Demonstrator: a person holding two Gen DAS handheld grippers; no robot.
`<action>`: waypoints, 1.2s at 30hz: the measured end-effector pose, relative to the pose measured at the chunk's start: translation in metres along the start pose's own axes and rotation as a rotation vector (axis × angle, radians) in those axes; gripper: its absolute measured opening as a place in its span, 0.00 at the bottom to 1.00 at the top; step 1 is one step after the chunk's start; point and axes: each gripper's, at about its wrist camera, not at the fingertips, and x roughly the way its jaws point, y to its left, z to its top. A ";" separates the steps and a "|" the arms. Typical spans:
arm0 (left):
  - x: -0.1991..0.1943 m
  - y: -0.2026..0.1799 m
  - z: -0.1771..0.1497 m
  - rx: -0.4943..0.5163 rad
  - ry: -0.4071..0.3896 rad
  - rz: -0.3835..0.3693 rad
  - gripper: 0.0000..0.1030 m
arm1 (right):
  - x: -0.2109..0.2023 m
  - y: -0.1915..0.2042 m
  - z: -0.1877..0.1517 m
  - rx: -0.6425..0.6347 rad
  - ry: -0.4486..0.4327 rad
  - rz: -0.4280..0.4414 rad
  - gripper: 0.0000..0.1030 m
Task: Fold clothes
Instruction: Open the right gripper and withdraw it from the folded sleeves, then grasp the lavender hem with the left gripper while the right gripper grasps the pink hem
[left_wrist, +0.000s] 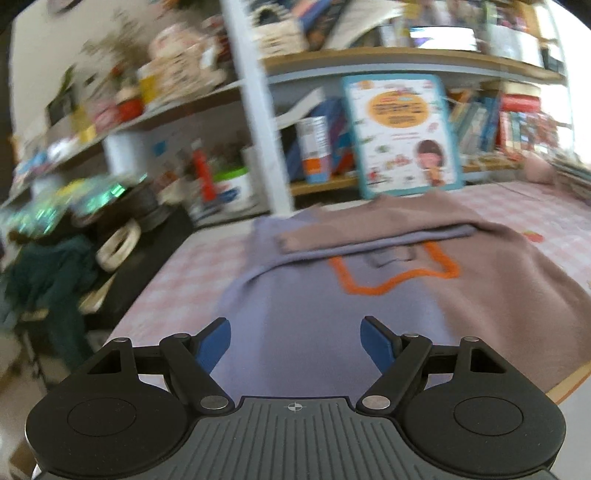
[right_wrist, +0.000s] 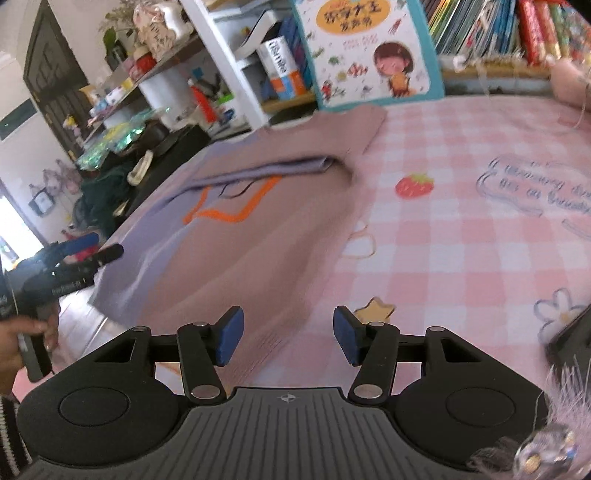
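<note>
The sweater (right_wrist: 236, 236) lies flat on the pink checked table (right_wrist: 461, 229), in the middle and left of the right wrist picture. It is purple and brown, and one sleeve (right_wrist: 266, 170) is already folded across the top. I think the fold is part way done. The left gripper (left_wrist: 295, 341) hangs over the purple side with its jaws wide and empty. The right gripper (right_wrist: 288, 334) hangs at the brown bottom edge, jaws apart, holding nothing. Next, each must pinch the near hem and lift it over. A white tub (left_wrist: 236, 192) sits on the shelf (left_wrist: 321, 186); I cannot tell what is inside
</note>
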 end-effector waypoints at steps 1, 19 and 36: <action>-0.001 0.008 -0.001 -0.020 0.015 0.012 0.77 | 0.001 0.000 -0.001 0.007 0.006 0.017 0.49; 0.015 0.056 -0.033 -0.320 0.198 -0.061 0.20 | 0.014 0.000 0.013 0.013 0.009 0.064 0.08; 0.013 0.066 -0.031 -0.448 0.226 -0.161 0.23 | 0.014 -0.013 0.011 0.133 0.037 0.137 0.10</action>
